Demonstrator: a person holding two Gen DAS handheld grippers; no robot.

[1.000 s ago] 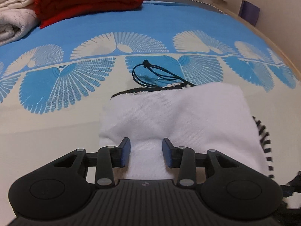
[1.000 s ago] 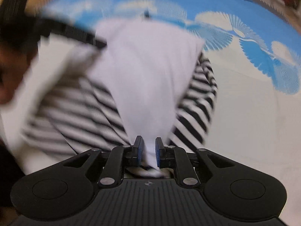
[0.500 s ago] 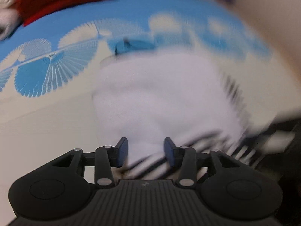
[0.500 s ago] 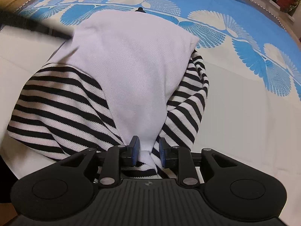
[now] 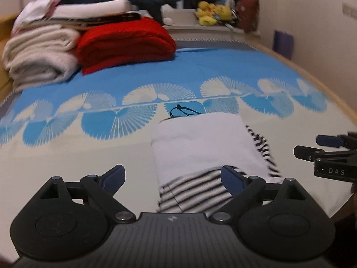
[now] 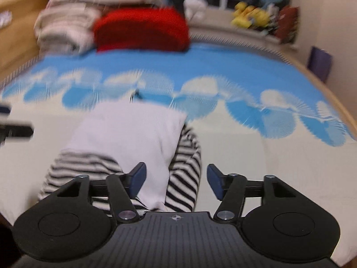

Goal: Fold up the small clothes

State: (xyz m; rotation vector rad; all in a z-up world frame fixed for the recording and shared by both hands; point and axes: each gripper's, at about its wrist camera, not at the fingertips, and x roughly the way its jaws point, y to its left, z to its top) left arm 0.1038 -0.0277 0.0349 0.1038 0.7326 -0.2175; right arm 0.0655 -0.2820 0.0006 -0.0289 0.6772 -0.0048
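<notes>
Now folded white shirt (image 5: 200,143) with striped sleeves, flat on blue-and-cream bed cover (image 5: 67,156), let go. Left gripper (image 5: 173,178) and right gripper (image 6: 176,178) just opened wide, lifted back, empty. Black hair tie (image 5: 184,111) sharp only from left. Bare cover either side.

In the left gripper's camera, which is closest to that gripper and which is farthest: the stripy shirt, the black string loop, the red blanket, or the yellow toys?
1. stripy shirt: right in front of the left gripper, folded on the bed.
2. black string loop: just past the shirt's far edge.
3. red blanket: farther back, on the left.
4. yellow toys: farthest, on the shelf behind the bed.
</notes>
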